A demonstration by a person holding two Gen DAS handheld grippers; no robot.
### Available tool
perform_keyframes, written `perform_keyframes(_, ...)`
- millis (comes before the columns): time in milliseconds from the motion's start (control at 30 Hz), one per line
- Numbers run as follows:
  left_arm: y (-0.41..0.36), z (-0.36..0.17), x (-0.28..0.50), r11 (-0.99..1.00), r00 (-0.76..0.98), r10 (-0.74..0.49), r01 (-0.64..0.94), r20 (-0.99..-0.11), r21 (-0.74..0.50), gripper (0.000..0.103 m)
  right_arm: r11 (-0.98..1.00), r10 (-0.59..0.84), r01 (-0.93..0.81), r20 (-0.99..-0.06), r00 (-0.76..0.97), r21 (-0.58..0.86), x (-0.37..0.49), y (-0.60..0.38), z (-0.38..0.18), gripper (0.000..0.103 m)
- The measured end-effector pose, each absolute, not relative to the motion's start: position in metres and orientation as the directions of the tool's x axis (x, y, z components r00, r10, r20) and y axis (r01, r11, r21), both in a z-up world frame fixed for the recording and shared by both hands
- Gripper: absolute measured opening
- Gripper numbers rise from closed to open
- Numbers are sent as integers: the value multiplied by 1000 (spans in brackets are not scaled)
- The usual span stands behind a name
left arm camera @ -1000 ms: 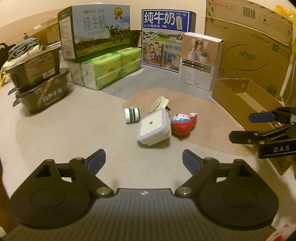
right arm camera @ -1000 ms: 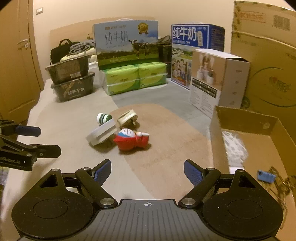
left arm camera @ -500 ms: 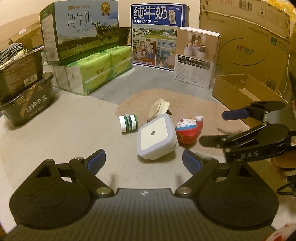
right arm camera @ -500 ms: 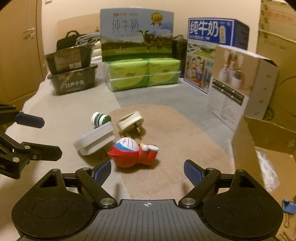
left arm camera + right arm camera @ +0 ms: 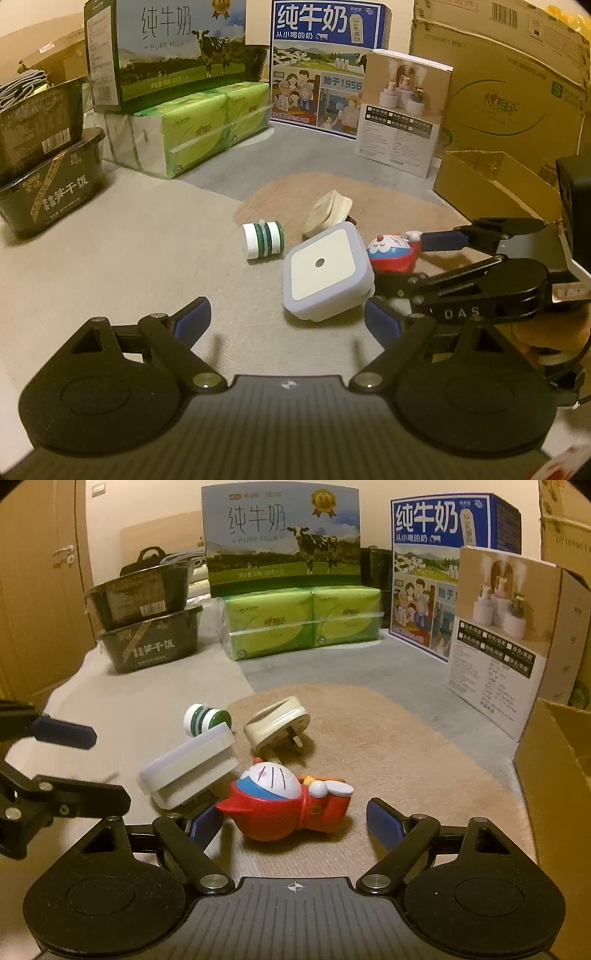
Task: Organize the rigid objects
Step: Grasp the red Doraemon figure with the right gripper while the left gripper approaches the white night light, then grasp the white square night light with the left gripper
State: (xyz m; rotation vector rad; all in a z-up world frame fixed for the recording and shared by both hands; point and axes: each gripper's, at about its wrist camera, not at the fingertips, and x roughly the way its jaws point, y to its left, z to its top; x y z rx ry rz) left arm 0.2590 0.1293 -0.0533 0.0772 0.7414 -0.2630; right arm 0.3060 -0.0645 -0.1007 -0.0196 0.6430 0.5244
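I see milk boxes (image 5: 282, 539) at the back of the worktop (image 5: 129, 709). My left claw (image 5: 286, 319) is spread wide near the white square light (image 5: 325, 269). My right claw (image 5: 293, 821) is spread wide around the red toy (image 5: 284, 805), which lies on its side on the brown mat (image 5: 388, 746).

Toy (image 5: 280, 805) front; nightlight (image 5: 190, 770) left; plug (image 5: 277, 725), cap (image 5: 206, 720) behind.

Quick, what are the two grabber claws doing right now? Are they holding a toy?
Left gripper: open, holding nothing, aimed at the white square night light.
Right gripper: open, holding nothing, its fingers on either side of the red cat toy.
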Motion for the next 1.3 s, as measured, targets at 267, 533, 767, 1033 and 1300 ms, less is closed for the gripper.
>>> perform_keyframes(267,122,-54,265,960,701,-241,274,-671,-59,89,889,425,-438,-597,680,135,301,-75,-96,67)
perform_keyframes(533,113,-56,287,956,693,-288,246,-661,-160,86,927,353,-352,-611,708,128,295,-105,-89,67)
perform_keyframes(767,108,-67,301,958,673,-286,218,-682,-187,76,924,363,-358,-601,712,134,292,-110,-81,67)
perform_keyframes(1033,106,-77,304,958,659,-286,211,-696,-194,62,923,365,-360,-598,714,134,292,-110,-82,67)
perform_keyframes(1300,101,-70,282,966,677,-256,162,-690,-200,62,926,355,-358,-598,719,120,281,-112,-74,67)
